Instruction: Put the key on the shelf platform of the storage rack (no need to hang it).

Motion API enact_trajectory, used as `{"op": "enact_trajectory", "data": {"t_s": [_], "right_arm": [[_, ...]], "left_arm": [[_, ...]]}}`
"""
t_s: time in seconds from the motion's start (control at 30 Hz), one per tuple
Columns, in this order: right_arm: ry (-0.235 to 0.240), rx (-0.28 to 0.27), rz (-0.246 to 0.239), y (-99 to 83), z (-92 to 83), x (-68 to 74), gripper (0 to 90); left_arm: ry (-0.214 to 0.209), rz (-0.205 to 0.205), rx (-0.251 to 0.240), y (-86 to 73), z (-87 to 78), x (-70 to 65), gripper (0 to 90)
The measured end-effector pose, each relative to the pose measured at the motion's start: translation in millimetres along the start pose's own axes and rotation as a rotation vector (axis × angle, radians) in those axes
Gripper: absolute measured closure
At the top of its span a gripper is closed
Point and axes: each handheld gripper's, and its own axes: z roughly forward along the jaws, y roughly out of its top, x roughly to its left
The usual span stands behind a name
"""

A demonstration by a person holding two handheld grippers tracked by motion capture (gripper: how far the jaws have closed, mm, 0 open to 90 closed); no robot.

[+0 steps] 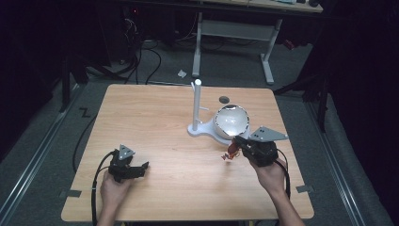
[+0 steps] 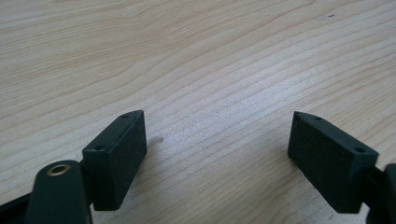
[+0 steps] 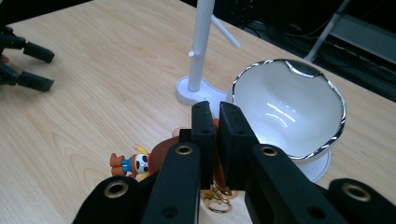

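My right gripper (image 1: 236,142) hangs just in front of a white bowl (image 1: 231,120) with a silver rim. In the right gripper view its jaws (image 3: 215,122) are shut on the brown strap (image 3: 216,163) of a keychain. A small cartoon figure (image 3: 132,164) and a gold ring (image 3: 214,198) dangle below them. The figure (image 1: 230,155) hangs clear of the table in the high view. A white stand with an upright post (image 1: 196,106) and a side peg rises left of the bowl (image 3: 285,109). My left gripper (image 1: 139,168) rests low at the front left, its jaws (image 2: 217,144) open over bare wood.
The wooden table (image 1: 155,122) has a small dark round mark (image 1: 224,99) behind the bowl. The stand's base (image 3: 194,93) touches the bowl's foot. My left gripper (image 3: 25,65) is far off across the table in the right gripper view. Cables and a desk frame (image 1: 235,33) lie on the floor beyond.
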Motion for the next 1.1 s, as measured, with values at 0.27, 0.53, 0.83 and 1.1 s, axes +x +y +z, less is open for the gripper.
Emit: {"op": "enact_trajectory", "data": {"t_s": [0.27, 0.53, 0.83, 1.1], "right_arm": [[-0.016, -0.021, -0.003, 19.3, -8.3, -12.3, 85.8], [-0.036, -0.015, -0.024, 37.2, -11.2, -22.0, 85.8], [-0.045, -0.020, -0.005, 50.2, -10.6, -34.7, 85.8], [-0.064, -0.013, 0.013, 60.0, -4.5, -47.4, 85.8]], "left_arm": [[0.000, -0.003, -0.001, 0.0, 0.1, -0.2, 19.9], [0.000, -0.002, -0.001, 0.0, 0.0, 0.0, 20.0], [-0.001, -0.002, -0.001, 0.1, 0.1, 0.0, 20.0], [-0.001, -0.001, 0.000, 0.1, 0.0, 0.2, 20.1]]}}
